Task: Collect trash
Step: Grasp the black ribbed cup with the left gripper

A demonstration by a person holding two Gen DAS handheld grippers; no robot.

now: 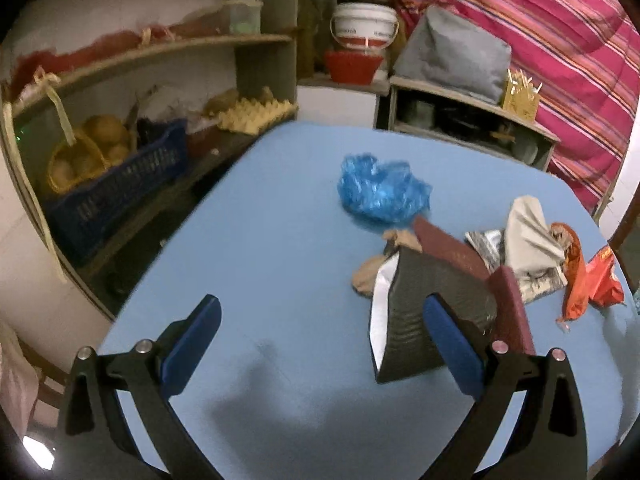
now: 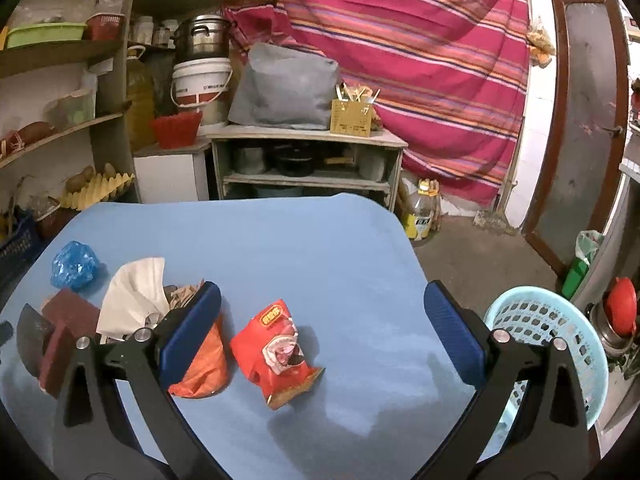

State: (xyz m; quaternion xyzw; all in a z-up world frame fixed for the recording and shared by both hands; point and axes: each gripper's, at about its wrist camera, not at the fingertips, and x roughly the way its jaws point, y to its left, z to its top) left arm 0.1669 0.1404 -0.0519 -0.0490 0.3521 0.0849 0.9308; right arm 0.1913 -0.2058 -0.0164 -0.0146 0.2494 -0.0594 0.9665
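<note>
Trash lies on the blue table (image 1: pixel 280 208): a crumpled blue plastic bag (image 1: pixel 380 188), a dark red box with a black inner flap (image 1: pixel 428 296), brown paper (image 1: pixel 368 276), a white tissue (image 1: pixel 528 236) and orange and red snack wrappers (image 1: pixel 588 276). My left gripper (image 1: pixel 320 344) is open and empty, the box just past its right finger. In the right wrist view a red snack packet (image 2: pixel 276 348) lies between the fingers of my open right gripper (image 2: pixel 322 336). An orange wrapper (image 2: pixel 204 372), the tissue (image 2: pixel 136 296) and the blue bag (image 2: pixel 74 264) lie left of it.
A light blue perforated basket (image 2: pixel 548 336) stands off the table's right edge. Shelves (image 1: pixel 140 64) with a dark blue crate (image 1: pixel 120 196) and egg trays run along the left. A low cabinet (image 2: pixel 308 160) and a striped curtain (image 2: pixel 400 40) stand behind the table.
</note>
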